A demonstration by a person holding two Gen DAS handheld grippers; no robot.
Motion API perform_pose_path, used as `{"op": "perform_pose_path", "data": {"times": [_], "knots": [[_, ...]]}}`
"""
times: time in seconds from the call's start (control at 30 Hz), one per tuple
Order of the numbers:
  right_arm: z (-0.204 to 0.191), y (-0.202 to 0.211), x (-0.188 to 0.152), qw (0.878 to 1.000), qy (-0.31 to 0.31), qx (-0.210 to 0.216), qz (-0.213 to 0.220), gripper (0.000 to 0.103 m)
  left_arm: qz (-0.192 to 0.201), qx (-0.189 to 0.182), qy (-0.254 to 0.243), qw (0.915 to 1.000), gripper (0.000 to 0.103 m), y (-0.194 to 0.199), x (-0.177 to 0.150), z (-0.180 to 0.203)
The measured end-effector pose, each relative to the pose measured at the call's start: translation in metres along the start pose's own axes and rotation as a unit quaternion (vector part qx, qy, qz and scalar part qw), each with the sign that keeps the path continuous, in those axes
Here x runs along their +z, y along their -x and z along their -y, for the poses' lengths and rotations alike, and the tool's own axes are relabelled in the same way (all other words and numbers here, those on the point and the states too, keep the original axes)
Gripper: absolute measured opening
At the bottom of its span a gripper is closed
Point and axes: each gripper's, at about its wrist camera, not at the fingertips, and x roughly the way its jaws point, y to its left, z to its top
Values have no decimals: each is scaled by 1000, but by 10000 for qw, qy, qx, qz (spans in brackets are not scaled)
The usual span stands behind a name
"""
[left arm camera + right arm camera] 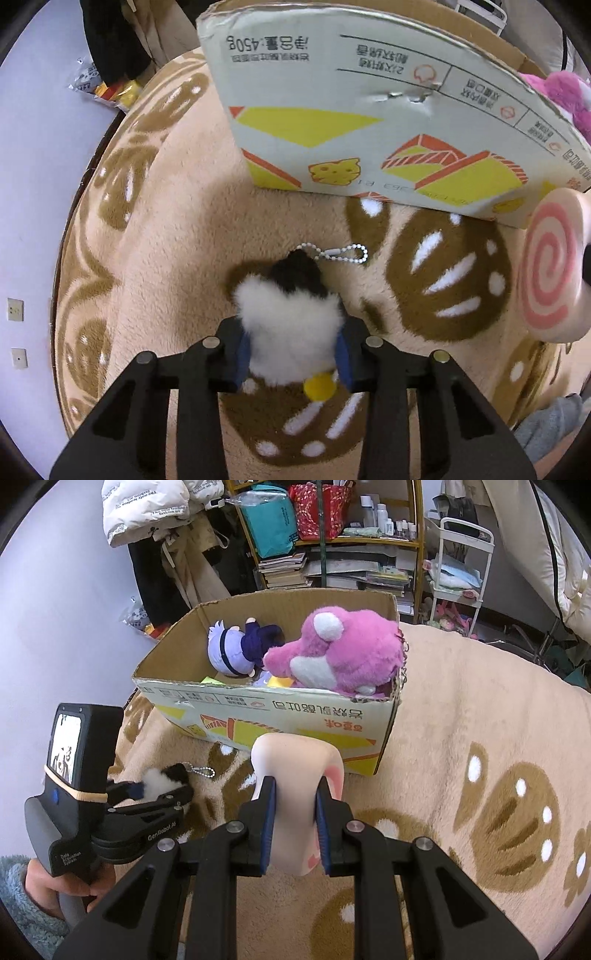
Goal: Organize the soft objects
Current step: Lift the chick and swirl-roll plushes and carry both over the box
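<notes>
A small fluffy penguin keychain, white with a black head, a yellow foot and a ball chain, lies on the beige blanket. My left gripper points down over it, and its blue pads press on the plush's two sides. The right wrist view shows the same grip, the left gripper on the penguin. My right gripper is shut on a cream cushion with a pink swirl, held upright in front of the cardboard box. The swirl cushion also shows at the right of the left wrist view.
The open box holds a pink bear and a purple-haired doll. Behind it stand a crowded shelf, a white cart and hanging jackets. A person's hand holds the left gripper's handle.
</notes>
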Motion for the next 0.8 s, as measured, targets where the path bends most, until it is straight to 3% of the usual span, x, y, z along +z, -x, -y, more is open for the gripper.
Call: {"op": "perform_pose_path", "data": {"times": [0.4, 0.57, 0.8], "knots": [[-1, -4, -1, 10000, -39, -6, -85, 21, -197, -16, -45, 9998, 37, -16, 2, 1], [-2, -5, -1, 10000, -31, -22, -76, 21, -228, -159, 36, 9996, 32, -12, -2, 0], [-4, 5, 0, 9998, 61, -81, 161, 21, 183, -126, 14, 9998, 31, 20, -14, -3]]}}
